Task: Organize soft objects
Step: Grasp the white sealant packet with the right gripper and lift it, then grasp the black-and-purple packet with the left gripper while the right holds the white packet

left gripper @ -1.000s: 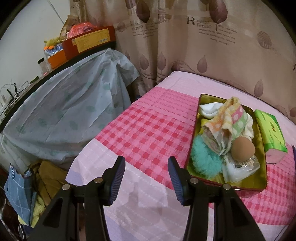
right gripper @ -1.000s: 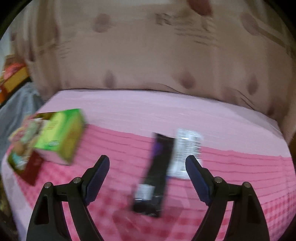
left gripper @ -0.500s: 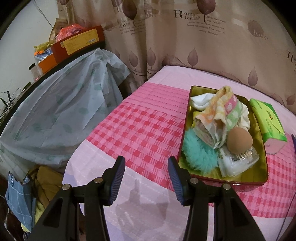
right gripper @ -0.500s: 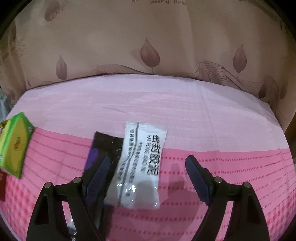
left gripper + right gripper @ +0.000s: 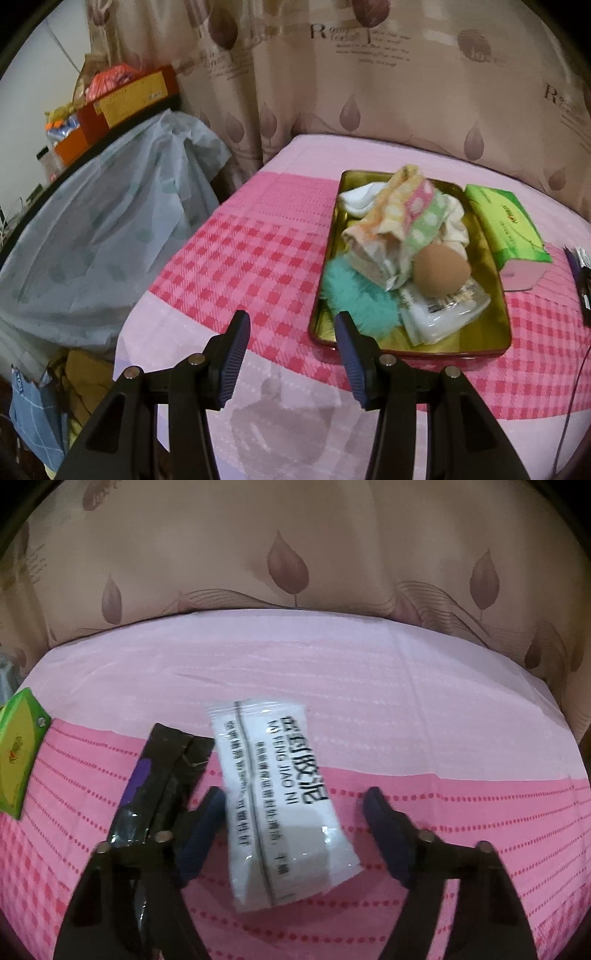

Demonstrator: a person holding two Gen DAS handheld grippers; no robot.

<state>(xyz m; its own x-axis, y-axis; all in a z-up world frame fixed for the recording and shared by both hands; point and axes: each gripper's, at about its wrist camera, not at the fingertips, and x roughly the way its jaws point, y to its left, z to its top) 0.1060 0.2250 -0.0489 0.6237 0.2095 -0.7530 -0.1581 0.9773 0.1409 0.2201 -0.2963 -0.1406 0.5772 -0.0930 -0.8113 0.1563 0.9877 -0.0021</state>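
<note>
**Tray filled, white packet between my right jaws**

The gold tray [image 5: 503, 295] sat on the pink checked bedspread [image 5: 240, 266], and it was crowded. At its far end lay a white cloth [image 5: 356, 199]; over that a folded towel [image 5: 399, 229] in orange, pink and green with pale dots, leaning toward the middle. A brown sponge ball [image 5: 439, 269] rested on a clear-wrapped packet [image 5: 443, 314] at the near end, touching the towel. A teal puff [image 5: 354, 295] filled the near left corner. Just beside the tray's right wall stood a green tissue box [image 5: 506, 225], with a small pink object [image 5: 522, 277] at its near end.

My left gripper [image 5: 291, 354] hovered over the bedspread near the tray's front corner — jaws apart, nothing between them.

The thing I was after was the white packet [image 5: 284, 805]: a flat, glossy sachet with black printed lettering and a dark seam line down its length, lying slightly askew on the bedspread, well to the right of the green box. A black packet [image 5: 162, 771] with purple marks lay touching its left edge, partly under my left finger. My right gripper [image 5: 295, 812] straddled the white packet — jaws closing, the left pad at its edge, the right pad clear of it, so it was not yet gripped.
</note>
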